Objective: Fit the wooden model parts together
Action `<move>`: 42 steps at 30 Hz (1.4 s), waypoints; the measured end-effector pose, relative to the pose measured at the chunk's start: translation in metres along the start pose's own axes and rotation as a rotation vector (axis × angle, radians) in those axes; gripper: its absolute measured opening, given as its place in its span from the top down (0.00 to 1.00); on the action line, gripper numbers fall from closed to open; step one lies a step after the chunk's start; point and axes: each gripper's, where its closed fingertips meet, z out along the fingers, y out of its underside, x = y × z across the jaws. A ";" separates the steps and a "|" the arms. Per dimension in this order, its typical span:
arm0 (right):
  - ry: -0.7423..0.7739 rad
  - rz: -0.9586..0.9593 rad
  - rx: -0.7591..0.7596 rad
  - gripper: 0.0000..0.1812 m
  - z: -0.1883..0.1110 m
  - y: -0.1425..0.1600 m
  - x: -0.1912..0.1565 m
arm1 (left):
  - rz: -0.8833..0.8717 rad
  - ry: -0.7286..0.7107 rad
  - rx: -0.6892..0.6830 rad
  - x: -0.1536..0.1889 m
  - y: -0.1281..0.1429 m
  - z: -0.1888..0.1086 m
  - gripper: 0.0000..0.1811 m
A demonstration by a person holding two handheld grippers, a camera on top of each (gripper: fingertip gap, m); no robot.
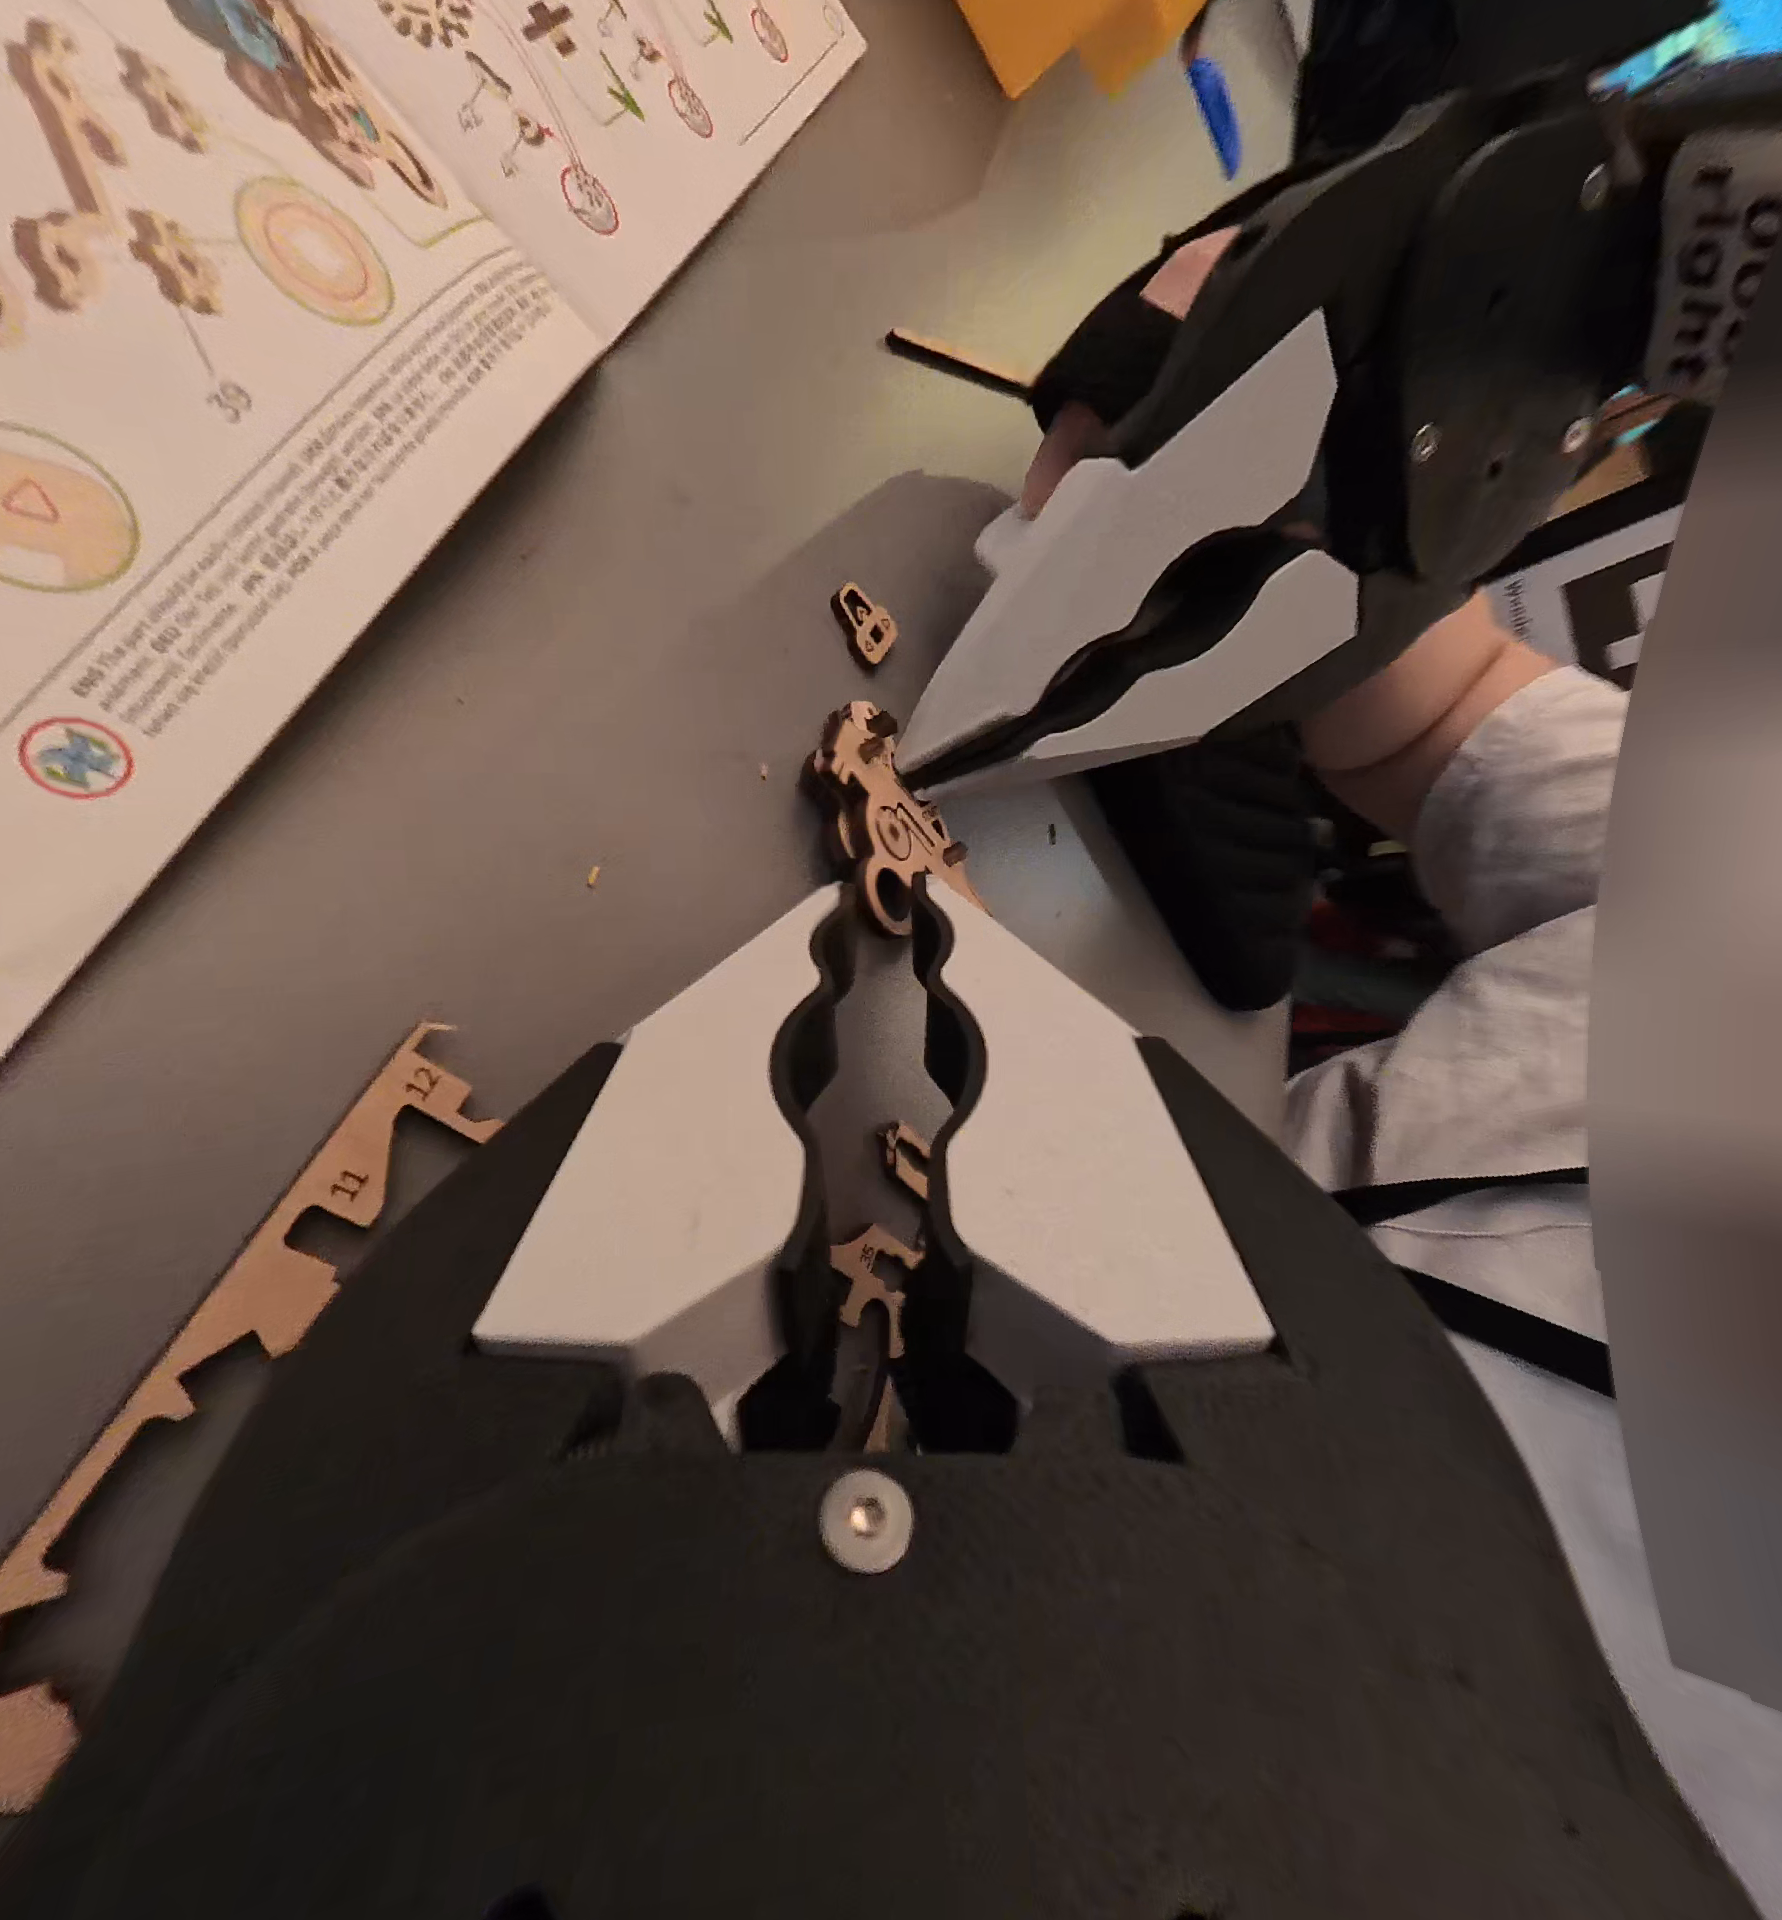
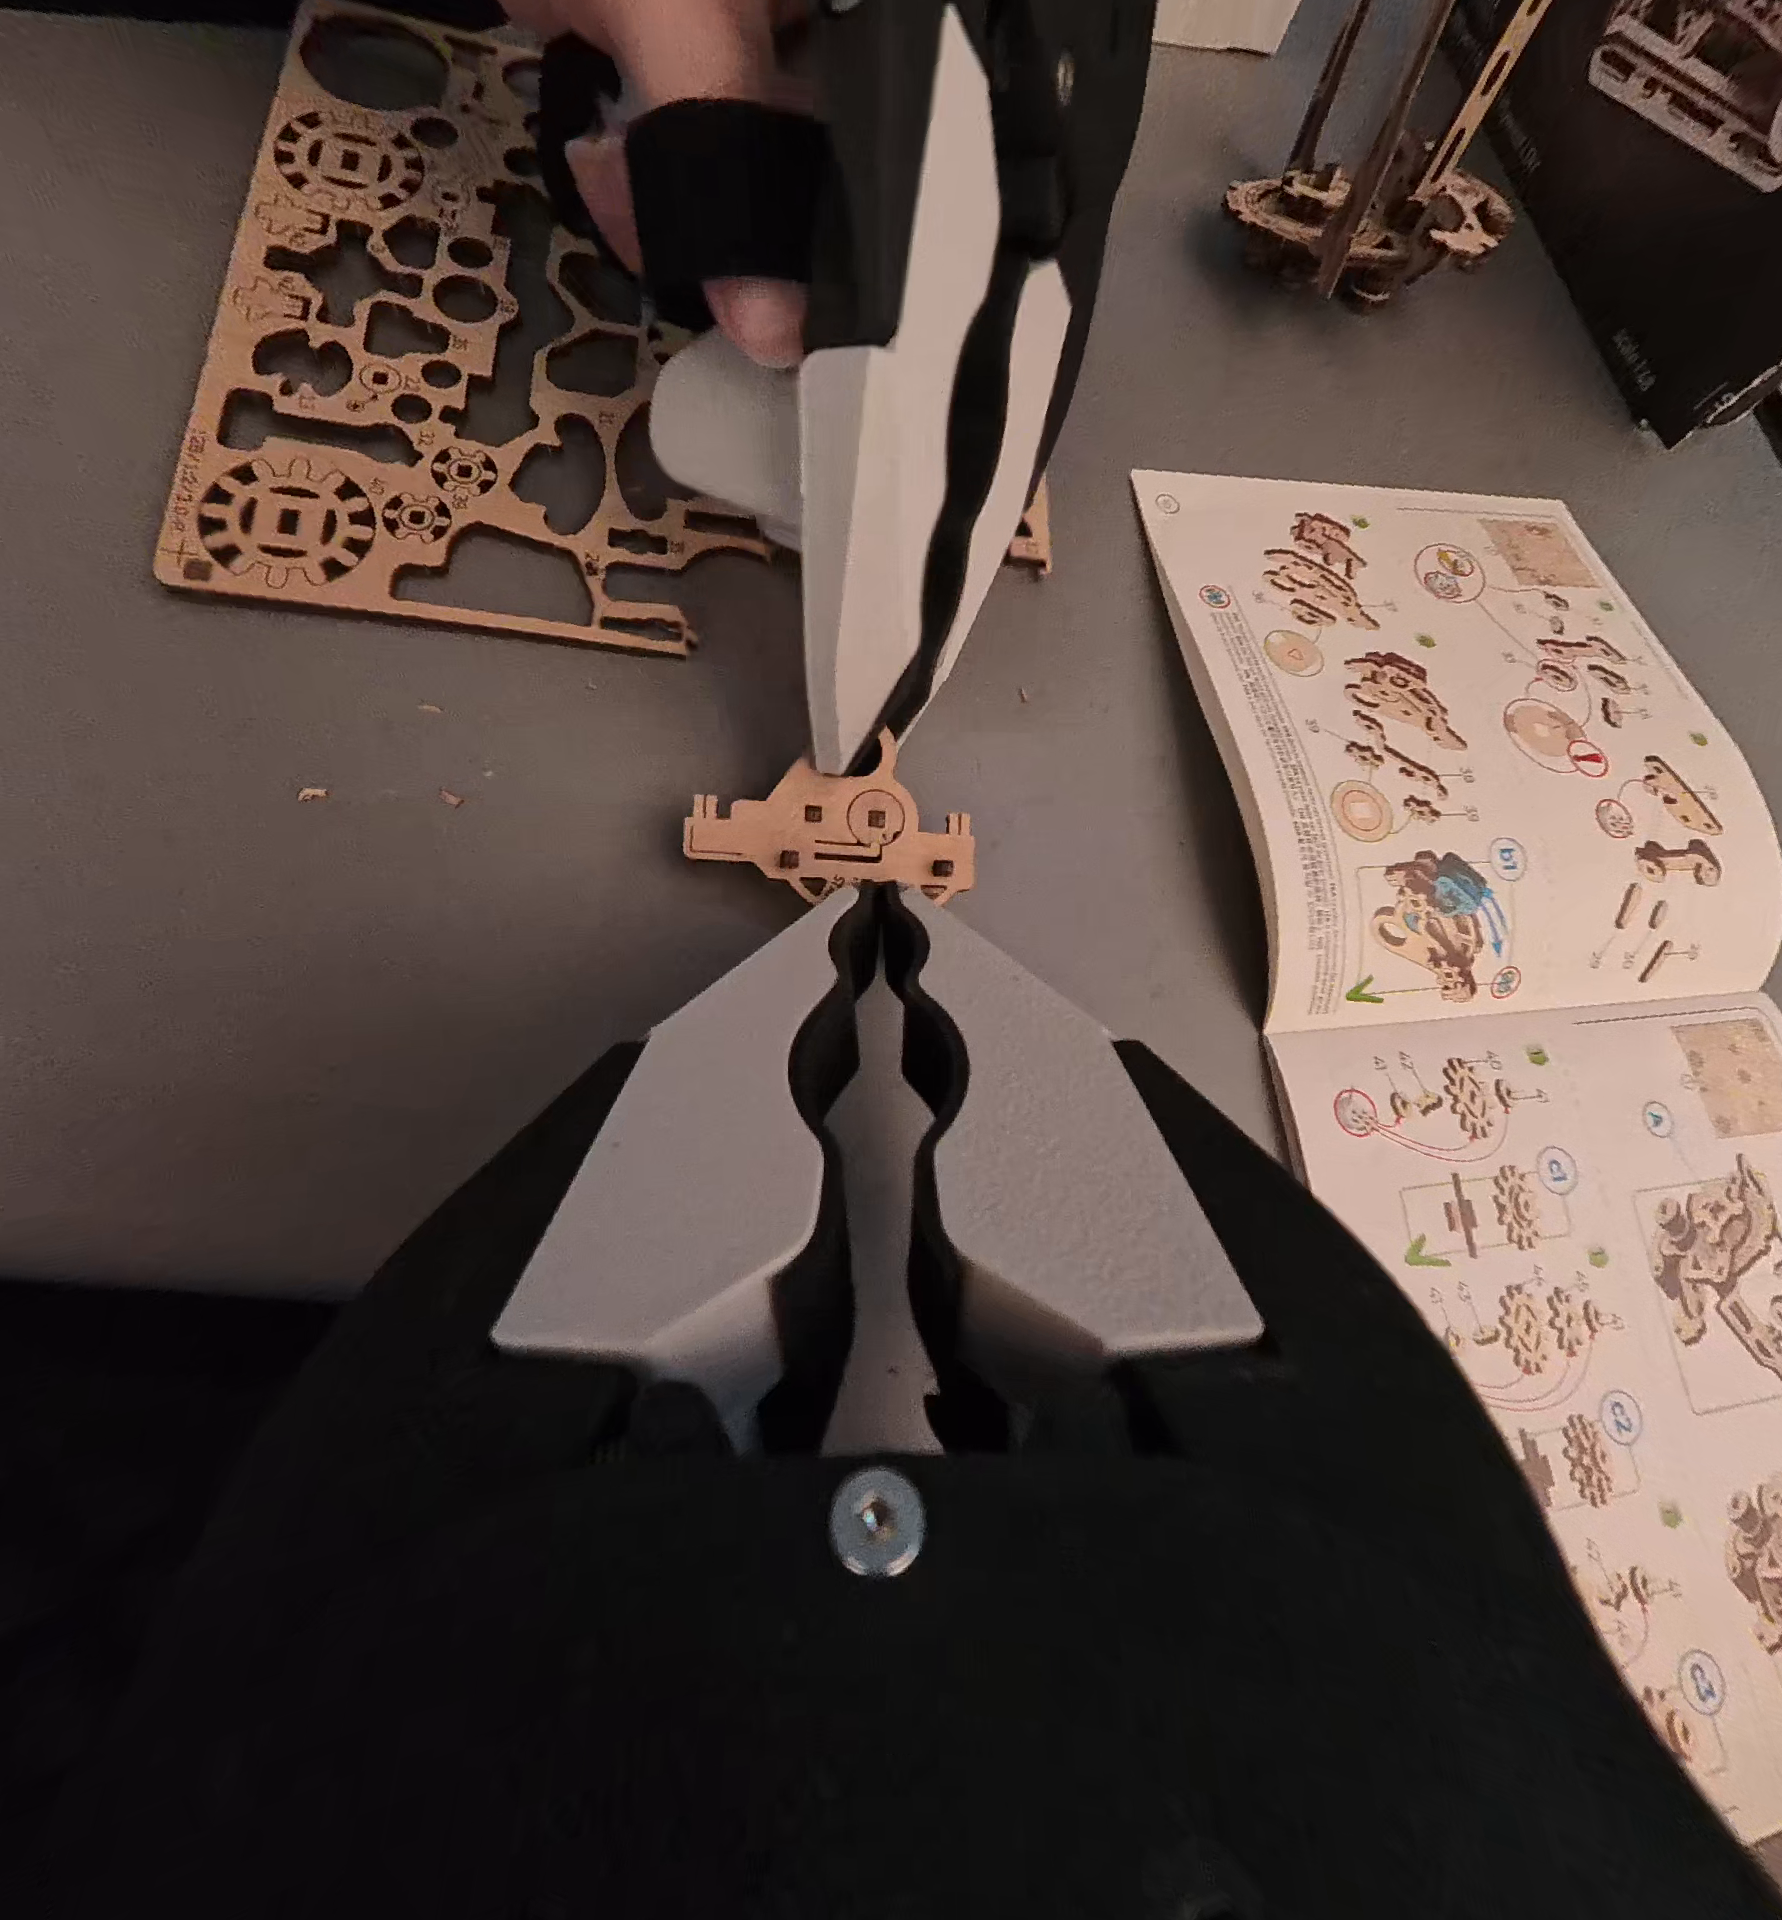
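Wooden model part (image 2: pixel 827 842) (flat, notched) is pinched by my right gripper (image 2: pixel 871 902) and left gripper (image 1: pixel 892 902), above the grey table (image 2: pixel 243 935).

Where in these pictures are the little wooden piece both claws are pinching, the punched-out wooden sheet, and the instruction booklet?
wooden piece (image 2: pixel 825 836): right wrist view, on its flat engraved face.
wooden sheet (image 2: pixel 289 520): right wrist view, on the large gear cut near its lower left corner.
instruction booklet (image 2: pixel 1469 748): right wrist view, on its upper open page.
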 end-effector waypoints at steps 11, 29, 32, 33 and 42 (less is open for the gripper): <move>-0.070 0.013 0.039 1.00 -0.009 -0.017 -0.006 | -0.067 0.046 -0.056 0.001 0.006 0.000 0.96; -0.105 0.039 -0.035 1.00 0.003 -0.005 -0.009 | -0.127 0.044 -0.077 -0.003 0.004 0.000 0.96; -0.073 0.026 -0.036 1.00 -0.002 -0.008 -0.003 | -0.110 0.027 -0.072 -0.004 0.003 0.000 0.96; -0.079 0.027 -0.030 1.00 0.000 -0.008 -0.004 | -0.095 0.016 -0.073 -0.004 0.003 -0.001 0.96; -0.104 0.079 -0.023 1.00 0.003 -0.007 -0.008 | 0.220 -0.177 0.053 0.002 -0.021 -0.018 0.87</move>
